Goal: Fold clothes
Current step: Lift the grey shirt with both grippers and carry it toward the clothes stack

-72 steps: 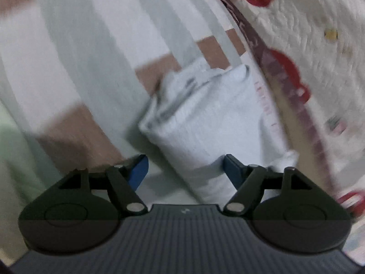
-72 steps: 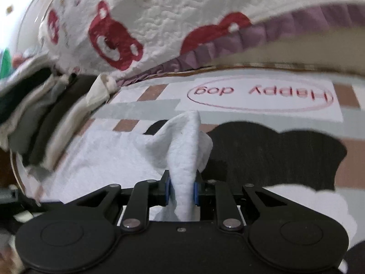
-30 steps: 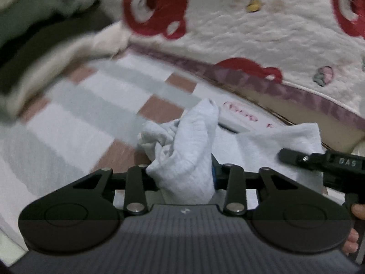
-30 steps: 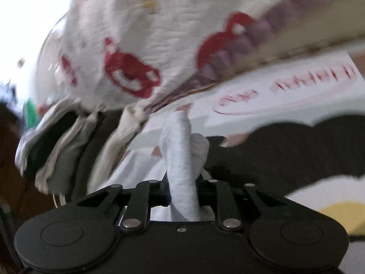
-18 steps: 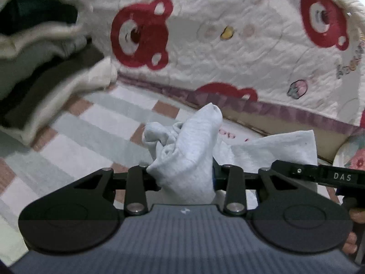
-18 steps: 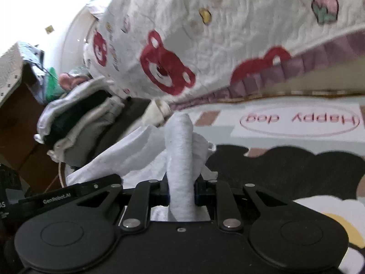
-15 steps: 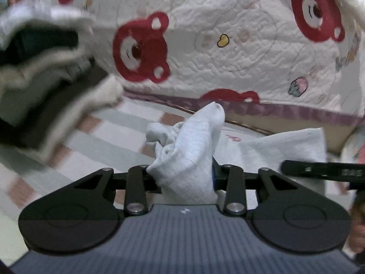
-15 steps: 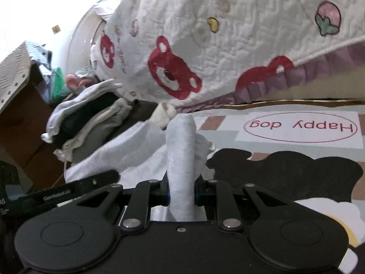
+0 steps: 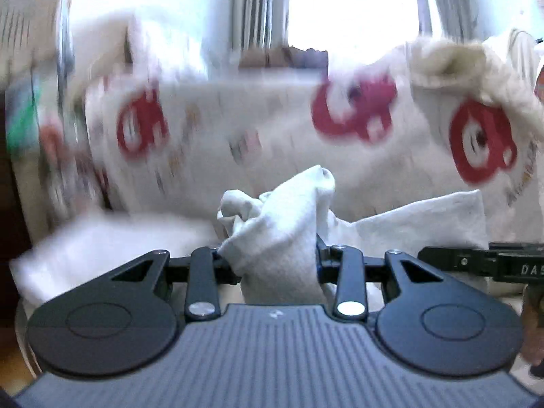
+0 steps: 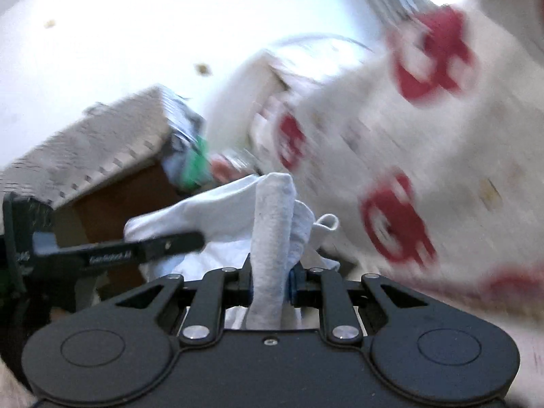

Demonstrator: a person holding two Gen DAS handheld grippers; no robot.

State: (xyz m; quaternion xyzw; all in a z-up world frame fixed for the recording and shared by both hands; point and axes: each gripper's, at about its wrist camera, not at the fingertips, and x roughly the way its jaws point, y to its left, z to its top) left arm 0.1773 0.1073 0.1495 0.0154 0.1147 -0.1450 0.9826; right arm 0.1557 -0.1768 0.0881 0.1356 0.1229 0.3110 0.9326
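A pale grey garment (image 9: 282,227) hangs in the air between both grippers. My left gripper (image 9: 277,265) is shut on a bunched corner of it, and the cloth stretches right toward the other gripper's black body (image 9: 493,265). In the right wrist view my right gripper (image 10: 270,285) is shut on another bunched corner of the garment (image 10: 272,231). The rest of the cloth spreads left behind the left gripper's black bar (image 10: 136,251). Both grippers point nearly level, well above the floor.
A white quilt with red bear prints (image 9: 353,112) drapes over the bed straight ahead, also blurred at the right of the right wrist view as the quilt (image 10: 425,156). A bright window with curtains (image 9: 350,3) is above. A brown box under a patterned cover (image 10: 112,187) stands at left.
Both grippers have risen sharply with the garment held; the striped mat and the clothes pile have dropped out of view, and the window and the bed quilt now fill the frames.
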